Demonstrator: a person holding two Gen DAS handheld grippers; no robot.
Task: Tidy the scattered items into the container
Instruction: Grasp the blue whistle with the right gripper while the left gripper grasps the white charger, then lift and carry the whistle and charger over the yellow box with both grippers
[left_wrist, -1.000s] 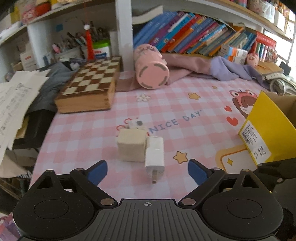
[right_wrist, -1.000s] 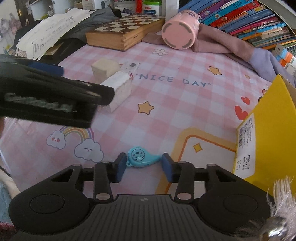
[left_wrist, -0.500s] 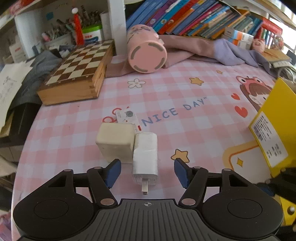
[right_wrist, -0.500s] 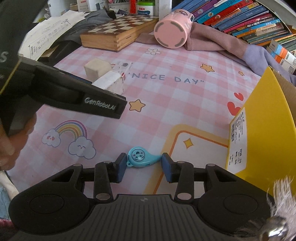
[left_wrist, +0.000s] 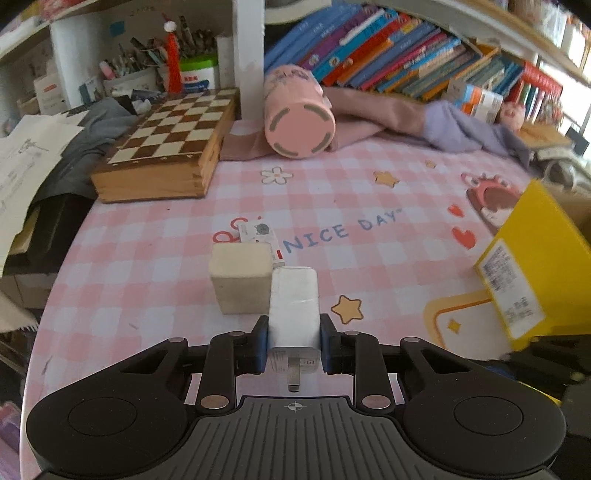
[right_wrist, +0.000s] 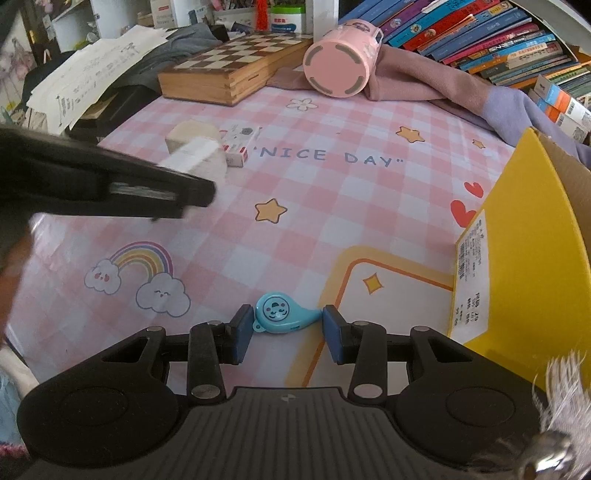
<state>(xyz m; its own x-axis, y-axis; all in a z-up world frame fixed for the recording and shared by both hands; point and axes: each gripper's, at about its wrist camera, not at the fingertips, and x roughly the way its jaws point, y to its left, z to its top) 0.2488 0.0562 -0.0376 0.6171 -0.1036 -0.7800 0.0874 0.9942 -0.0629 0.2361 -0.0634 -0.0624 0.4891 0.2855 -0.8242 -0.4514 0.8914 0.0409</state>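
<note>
Left wrist view: the left gripper (left_wrist: 293, 341) was clamped on the white plastic charger (left_wrist: 293, 306), touching the beige cube (left_wrist: 240, 282), which could be dragged; the right gripper (right_wrist: 288, 330) pinched the blue whistle (right_wrist: 282, 312).

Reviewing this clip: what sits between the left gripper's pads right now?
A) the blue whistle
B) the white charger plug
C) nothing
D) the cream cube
B: in the left wrist view the left gripper pads press both sides of the white charger plug, beside the cream cube.
</note>
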